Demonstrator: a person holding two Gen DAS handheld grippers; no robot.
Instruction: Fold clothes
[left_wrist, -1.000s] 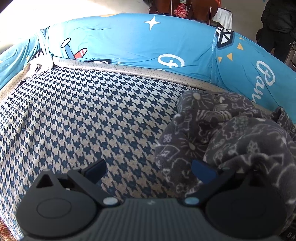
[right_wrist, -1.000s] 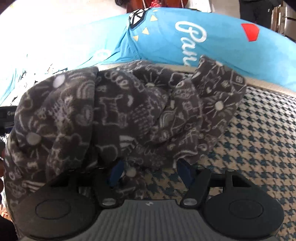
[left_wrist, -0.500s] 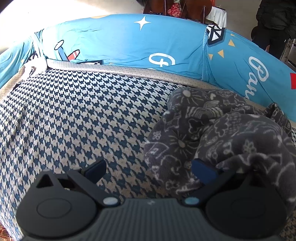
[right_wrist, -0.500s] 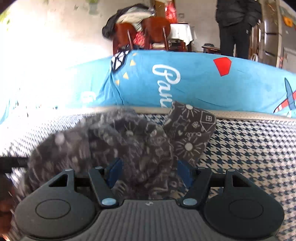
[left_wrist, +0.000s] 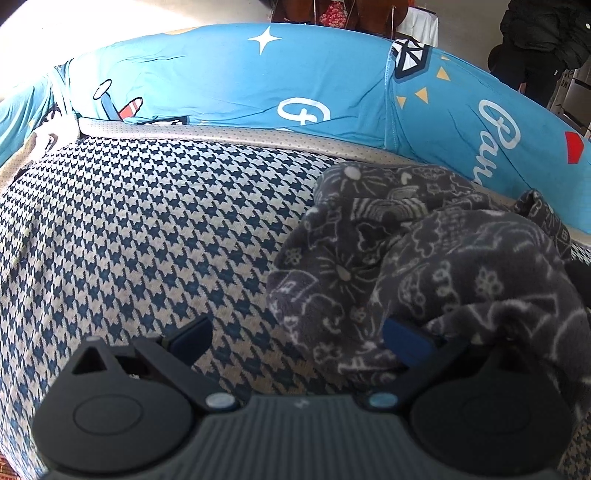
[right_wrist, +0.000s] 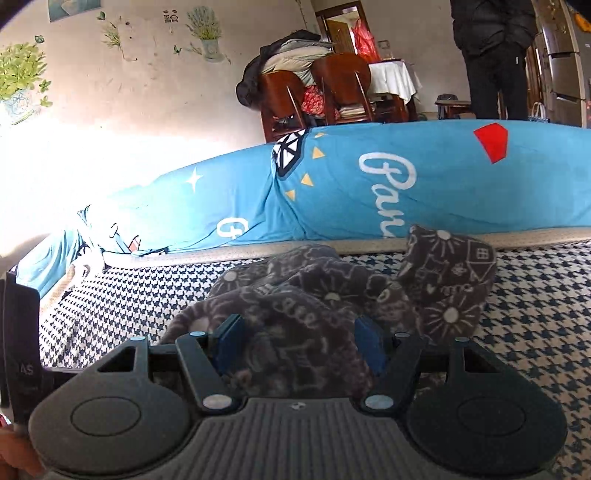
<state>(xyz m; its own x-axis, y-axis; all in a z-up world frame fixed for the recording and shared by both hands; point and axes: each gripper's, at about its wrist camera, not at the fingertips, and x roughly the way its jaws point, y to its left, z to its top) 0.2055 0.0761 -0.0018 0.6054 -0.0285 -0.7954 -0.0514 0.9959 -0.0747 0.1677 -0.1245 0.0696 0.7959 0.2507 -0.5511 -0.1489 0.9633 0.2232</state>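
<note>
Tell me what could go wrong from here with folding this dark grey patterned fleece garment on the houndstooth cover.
1. The dark grey patterned fleece garment is bunched thick between the right tool fingers, so several layers may lift together.
2. The left tool stands open, with fabric only by one finger, so that side could drag.
3. The houndstooth cover might ruck up underneath.

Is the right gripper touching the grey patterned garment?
Touching. The right wrist view shows the grey patterned garment bunched between the right gripper pads.

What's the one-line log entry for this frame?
stage: gathering | garment: crumpled on houndstooth cover | right gripper: fabric bunched between pads | left gripper: open, at garment edge
</note>
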